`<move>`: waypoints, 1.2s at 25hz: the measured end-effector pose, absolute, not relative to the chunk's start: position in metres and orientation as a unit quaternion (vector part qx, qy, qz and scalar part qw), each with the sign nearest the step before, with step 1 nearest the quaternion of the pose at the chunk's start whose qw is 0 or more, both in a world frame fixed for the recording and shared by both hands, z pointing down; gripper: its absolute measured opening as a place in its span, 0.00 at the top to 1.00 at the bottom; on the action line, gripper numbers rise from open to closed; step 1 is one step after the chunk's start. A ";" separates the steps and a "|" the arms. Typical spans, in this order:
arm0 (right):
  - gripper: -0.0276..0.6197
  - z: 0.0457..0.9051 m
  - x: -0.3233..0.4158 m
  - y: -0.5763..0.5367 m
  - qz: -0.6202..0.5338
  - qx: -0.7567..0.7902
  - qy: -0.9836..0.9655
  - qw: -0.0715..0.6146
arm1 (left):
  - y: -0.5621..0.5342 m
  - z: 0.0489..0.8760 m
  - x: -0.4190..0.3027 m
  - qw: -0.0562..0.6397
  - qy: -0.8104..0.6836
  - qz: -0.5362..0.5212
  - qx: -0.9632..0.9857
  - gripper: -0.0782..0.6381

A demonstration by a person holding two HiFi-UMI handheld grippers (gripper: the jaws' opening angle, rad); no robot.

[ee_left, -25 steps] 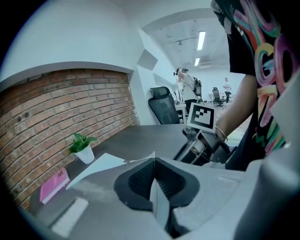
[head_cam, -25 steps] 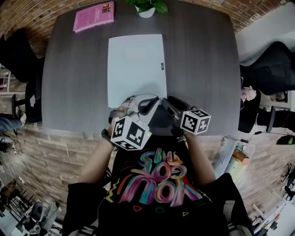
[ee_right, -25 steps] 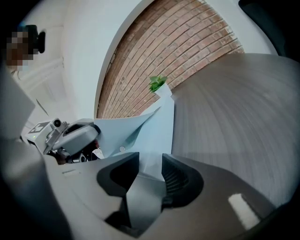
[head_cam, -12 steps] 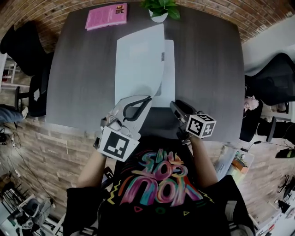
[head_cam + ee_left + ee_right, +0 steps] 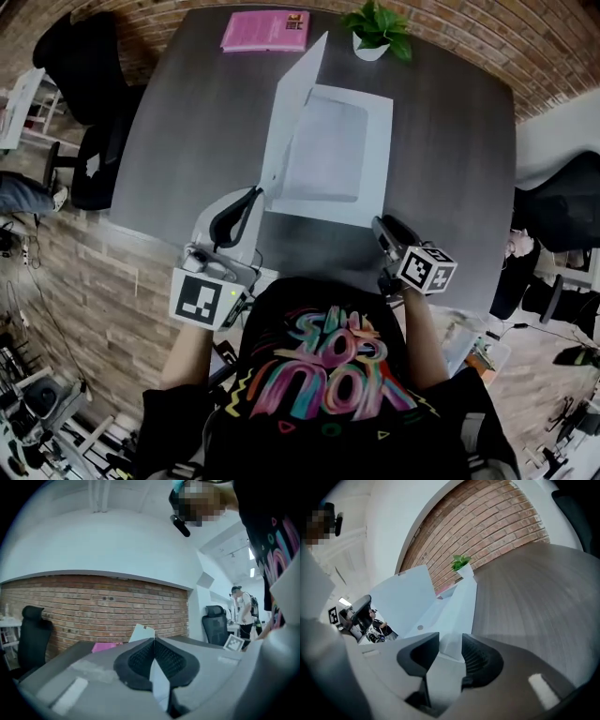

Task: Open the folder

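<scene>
White card sits pinched in my left gripper (image 5: 253, 197), whose jaws are closed tight on the near edge of the cover (image 5: 289, 127); the folder (image 5: 370, 202) itself lies in the middle of the desk (image 5: 178, 131), its back flat and its cover raised to about upright, leaning a little to my left. My right gripper (image 5: 382, 227) hangs at the folder's near right corner with jaws apart; that corner shows between them, but the pads do not press on it (so the back is free to slide). I judge the opening about half done. To finish well, I would carry the cover on over in an arc about the spine at the left side, not pulling it toward me, since a straight tug could drag the whole folder or crease the card; the grip should be firm until the cover lies on the desk at the left, then let go. If the back begins to lift or skate, the right gripper is well placed to hold that corner down. Sheets (image 5: 323, 150) inside may shift; slow is better.
</scene>
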State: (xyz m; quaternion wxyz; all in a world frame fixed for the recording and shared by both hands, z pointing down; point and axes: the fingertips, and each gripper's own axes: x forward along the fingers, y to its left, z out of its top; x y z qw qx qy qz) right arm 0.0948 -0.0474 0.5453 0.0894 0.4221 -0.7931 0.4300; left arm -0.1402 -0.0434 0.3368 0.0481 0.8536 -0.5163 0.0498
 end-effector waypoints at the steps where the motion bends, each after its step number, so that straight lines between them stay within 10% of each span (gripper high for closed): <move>1: 0.72 0.545 0.094 -0.047 0.428 0.423 -0.794 0.091 | -0.042 0.336 -0.151 0.047 -0.528 0.041 0.847 0.89; 30: 0.72 0.543 0.091 -0.049 0.386 0.428 -0.807 0.132 | -0.041 0.427 -0.352 0.148 -0.741 0.052 0.652 0.87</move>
